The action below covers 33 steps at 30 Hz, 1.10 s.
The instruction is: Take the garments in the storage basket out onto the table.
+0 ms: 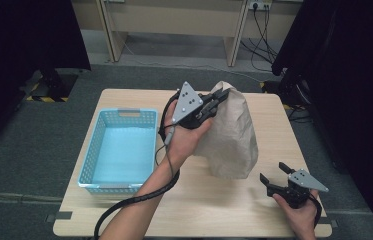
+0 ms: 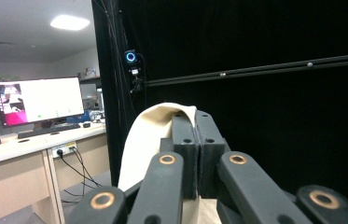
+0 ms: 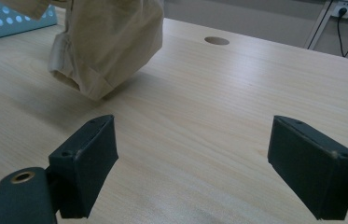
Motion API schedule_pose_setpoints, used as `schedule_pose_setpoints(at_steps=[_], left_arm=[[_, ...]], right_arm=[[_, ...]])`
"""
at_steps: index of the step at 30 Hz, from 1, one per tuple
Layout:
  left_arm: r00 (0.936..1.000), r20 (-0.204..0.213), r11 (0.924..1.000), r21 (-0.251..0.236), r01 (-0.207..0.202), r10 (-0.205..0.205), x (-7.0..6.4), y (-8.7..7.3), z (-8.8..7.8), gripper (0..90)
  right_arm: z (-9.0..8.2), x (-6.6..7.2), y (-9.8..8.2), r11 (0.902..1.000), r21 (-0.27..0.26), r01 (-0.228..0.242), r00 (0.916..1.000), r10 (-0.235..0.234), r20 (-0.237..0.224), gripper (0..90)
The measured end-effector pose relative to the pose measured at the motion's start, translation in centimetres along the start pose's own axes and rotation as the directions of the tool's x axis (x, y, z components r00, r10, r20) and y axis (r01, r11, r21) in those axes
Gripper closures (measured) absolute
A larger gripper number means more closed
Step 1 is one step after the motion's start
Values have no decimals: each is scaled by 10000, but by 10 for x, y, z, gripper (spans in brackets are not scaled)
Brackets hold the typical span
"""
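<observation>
Gripping a crumpled beige cloth garment (image 1: 229, 132) by its top, the left claw (image 1: 219, 102) holds it above the pale wooden table (image 1: 204, 210); the right claw (image 1: 273, 176) rests wide open nearby, a light-blue perforated plastic basket (image 1: 94, 160) alongside.

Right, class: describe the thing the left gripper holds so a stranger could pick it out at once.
Start at the light wooden table and find the pale blue perforated basket on its left half. Just right of it, the left gripper pinches a beige cloth garment by its top, so it hangs down with its lower end near the tabletop. It is the one soft, crumpled, tan thing there.
</observation>
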<state>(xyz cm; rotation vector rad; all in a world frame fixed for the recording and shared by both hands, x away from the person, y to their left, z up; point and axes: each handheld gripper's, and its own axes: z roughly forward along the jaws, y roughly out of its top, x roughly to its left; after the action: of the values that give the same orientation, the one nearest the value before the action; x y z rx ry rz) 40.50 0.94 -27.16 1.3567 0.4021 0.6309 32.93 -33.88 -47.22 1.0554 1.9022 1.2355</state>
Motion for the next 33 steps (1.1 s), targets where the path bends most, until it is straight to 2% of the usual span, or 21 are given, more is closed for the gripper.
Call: schedule_pose_setpoints(at_steps=[20, 33], left_arm=[[9994, 335, 9979, 643, -77, 55, -11, -18, 12, 895], [9992, 393, 9923, 1239, -34, -15, -13, -35, 22, 896]], right_arm=[[0, 1, 0, 10000, -10, -92, 10000, 92, -31, 167], [0, 0, 0, 10000, -27, -45, 10000, 45, -26, 167]])
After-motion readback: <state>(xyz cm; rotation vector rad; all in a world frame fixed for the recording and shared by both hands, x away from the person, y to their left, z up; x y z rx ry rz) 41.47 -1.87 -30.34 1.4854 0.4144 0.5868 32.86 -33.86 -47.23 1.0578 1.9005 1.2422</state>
